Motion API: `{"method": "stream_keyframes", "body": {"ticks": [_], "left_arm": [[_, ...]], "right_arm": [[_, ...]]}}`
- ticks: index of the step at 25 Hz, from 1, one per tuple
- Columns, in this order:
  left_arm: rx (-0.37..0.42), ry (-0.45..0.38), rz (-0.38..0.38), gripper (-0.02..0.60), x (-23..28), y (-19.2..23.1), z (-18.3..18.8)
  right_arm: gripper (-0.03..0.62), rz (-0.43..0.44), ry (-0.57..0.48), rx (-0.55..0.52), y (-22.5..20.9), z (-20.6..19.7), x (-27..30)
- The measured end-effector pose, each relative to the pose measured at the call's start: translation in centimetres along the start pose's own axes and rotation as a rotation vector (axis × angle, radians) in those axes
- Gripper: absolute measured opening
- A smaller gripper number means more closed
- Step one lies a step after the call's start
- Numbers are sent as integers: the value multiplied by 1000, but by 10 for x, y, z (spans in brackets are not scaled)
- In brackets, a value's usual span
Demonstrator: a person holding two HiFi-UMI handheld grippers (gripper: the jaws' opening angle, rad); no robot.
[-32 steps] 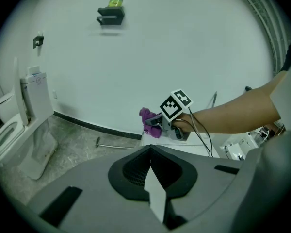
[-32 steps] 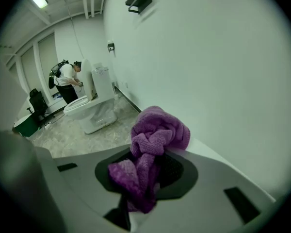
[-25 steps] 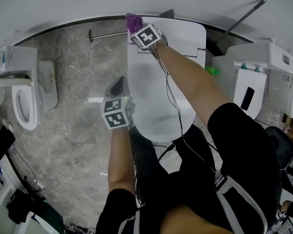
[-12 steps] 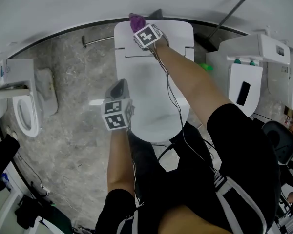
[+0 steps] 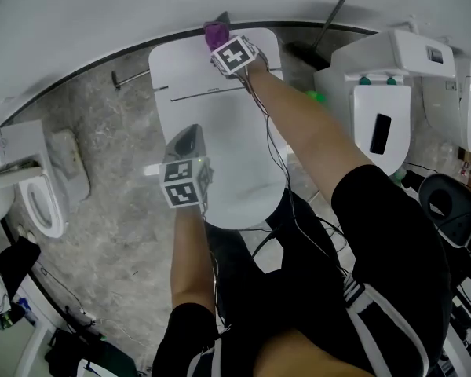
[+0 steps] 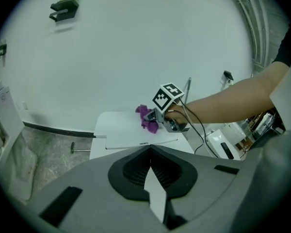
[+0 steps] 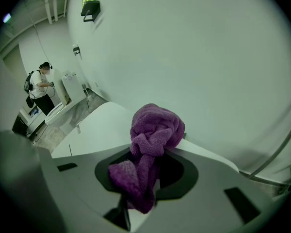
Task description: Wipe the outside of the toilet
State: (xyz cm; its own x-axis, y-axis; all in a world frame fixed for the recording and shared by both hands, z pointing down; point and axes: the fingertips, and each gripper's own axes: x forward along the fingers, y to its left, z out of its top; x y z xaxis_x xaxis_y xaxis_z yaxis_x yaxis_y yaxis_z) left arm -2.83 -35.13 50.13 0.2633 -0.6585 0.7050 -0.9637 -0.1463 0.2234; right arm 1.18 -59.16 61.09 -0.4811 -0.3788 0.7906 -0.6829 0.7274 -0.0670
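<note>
At the foot of a white wall (image 5: 102, 22) in a showroom of bathroom fittings, a person bends over a white toilet (image 5: 220, 140) whose lid is down, a handheld gripper in each fist. The right gripper (image 5: 219, 43), at the end of an outstretched arm, is clenched on a bunched purple cloth (image 7: 153, 130). It sets the cloth against the flat rear section of the toilet, behind the lid's hinge line and just beside the wall. Part of the cloth hangs back between the jaws, while the rest bulges out ahead of them.

The left gripper (image 6: 150, 152) is nearer the person, at the lid's left edge. Its jaws are pressed together with nothing between them, and they point along the lid toward the right gripper.

The floor (image 5: 110, 155) around the toilet is grey, mottled stone. A second toilet (image 5: 381, 124) stands to the person's right and a third toilet (image 5: 39, 187) to the left, both well apart from the one being cleaned. Another person (image 7: 41, 89) stands farther along the wall.
</note>
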Motion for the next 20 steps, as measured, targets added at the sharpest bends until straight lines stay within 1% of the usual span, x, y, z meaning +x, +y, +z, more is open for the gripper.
{"method": "stream_keyframes", "body": {"ticks": [7,14,17,20], "left_arm": [[15,42,-18,-3,20,-35,-3],[31,54,-38,-3,42,-66,1],[44,73,-59,-2,53,-82,0],[66,88,-92,-2,63,-98,0]], "right_arm": [[106,-5,2,36,-34,-23,-18],[106,-12,-16,80,-73,-46,-37],[106,-5,-39,70,-85,-51,-44],[106,-6,-66,87,-99,-58,-51]]}}
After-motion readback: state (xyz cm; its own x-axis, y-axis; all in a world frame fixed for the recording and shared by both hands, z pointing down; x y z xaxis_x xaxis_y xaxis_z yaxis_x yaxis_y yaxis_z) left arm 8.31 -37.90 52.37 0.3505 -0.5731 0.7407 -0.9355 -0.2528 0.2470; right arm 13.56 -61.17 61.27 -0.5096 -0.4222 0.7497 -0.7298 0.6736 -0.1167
